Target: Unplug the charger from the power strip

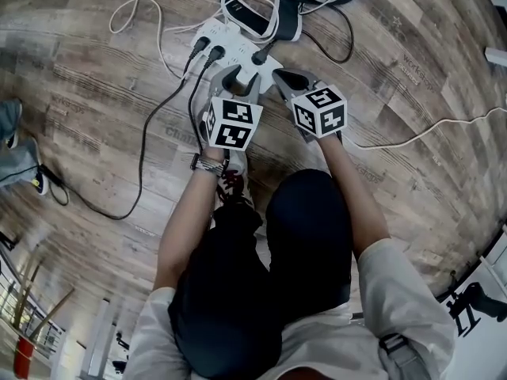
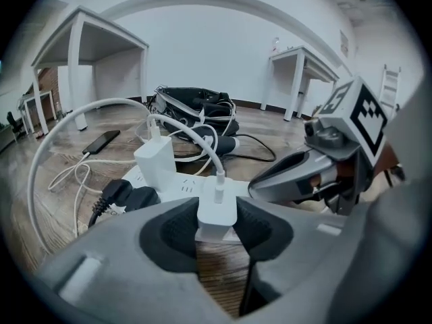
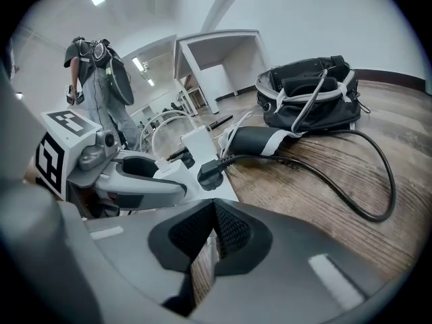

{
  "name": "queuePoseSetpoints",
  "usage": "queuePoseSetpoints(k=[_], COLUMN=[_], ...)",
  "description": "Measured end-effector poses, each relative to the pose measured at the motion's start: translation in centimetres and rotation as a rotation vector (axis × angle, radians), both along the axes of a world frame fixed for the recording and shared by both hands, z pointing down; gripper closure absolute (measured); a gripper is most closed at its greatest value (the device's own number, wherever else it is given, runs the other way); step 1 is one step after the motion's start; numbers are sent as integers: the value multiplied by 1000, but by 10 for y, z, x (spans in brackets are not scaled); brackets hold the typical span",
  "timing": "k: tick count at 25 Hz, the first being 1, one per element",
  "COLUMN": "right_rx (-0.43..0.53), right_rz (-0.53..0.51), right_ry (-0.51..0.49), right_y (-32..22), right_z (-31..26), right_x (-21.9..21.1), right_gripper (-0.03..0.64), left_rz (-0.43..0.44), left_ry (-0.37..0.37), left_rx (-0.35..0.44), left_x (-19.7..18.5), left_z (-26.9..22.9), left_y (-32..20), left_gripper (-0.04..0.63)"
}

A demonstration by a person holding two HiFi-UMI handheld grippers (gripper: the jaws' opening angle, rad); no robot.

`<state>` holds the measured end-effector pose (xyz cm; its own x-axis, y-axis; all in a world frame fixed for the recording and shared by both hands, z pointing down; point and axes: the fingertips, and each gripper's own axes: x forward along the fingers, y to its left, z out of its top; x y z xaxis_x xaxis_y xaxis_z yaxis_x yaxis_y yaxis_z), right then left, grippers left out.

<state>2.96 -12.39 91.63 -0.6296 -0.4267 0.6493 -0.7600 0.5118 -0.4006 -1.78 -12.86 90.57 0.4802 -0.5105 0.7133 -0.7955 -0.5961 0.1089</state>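
A white power strip point(image 1: 224, 36) point(image 2: 181, 188) lies on the wooden floor. A small white charger point(image 2: 217, 206) point(image 1: 244, 73) with a white cable rising from it stands plugged in at the strip's near end. My left gripper point(image 2: 217, 223) point(image 1: 242, 80) is shut on that charger, with a dark pad against each of its sides. My right gripper point(image 3: 214, 211) point(image 1: 283, 81) sits just to the right at the strip's near end point(image 3: 225, 183). Its tips are shut together, and only floor and the strip's edge show in the gap behind them.
A taller white charger point(image 2: 156, 163) and black plugs point(image 2: 124, 197) point(image 1: 201, 51) fill other sockets. A black power brick point(image 3: 260, 141) and a black bag point(image 2: 196, 105) point(image 3: 310, 93) lie beyond. A phone point(image 2: 102, 140) lies left. White tables point(image 2: 88, 46) stand behind, and a person point(image 3: 101, 73) stands far left.
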Motion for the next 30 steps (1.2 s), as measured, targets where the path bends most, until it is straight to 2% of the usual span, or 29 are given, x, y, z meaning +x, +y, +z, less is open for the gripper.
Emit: queuePoseSetpoints(k=[2,7,11,15,18,21,23,27,30], right_rx=[2,-1,-16,-24,-24,-20,-22,-25,-22], right_rz=[0,23,22,34,30,30,28,20,18], right_ry=[3,2,0,-14,-22,-26,-27,-28,-28], right_y=[0,0,0,-1,-1,-2,-2,-2,-3], right_z=[0,1,1,0,0,0,0,1,0], right_x=[0,0,0,-1,-2,-1,-1,-2,-2], right_gripper=[615,615,615,615,615,615,615,615,615], left_rz=[-3,-48,49,65,43,-20,-33,40,58], left_ry=[-3,52,-65,-81,-49,40,54,-47,-70], left_rx=[2,-35,45,52,31,-24,-30,28,36], left_x=[0,-3,0,0,0,-2,-2,-1,0], left_z=[0,0,0,0,0,0,-1,-1,-1], left_y=[0,0,2,3,2,1,0,2,2], left_gripper=[442,440,456,456,456,449,449,456,457])
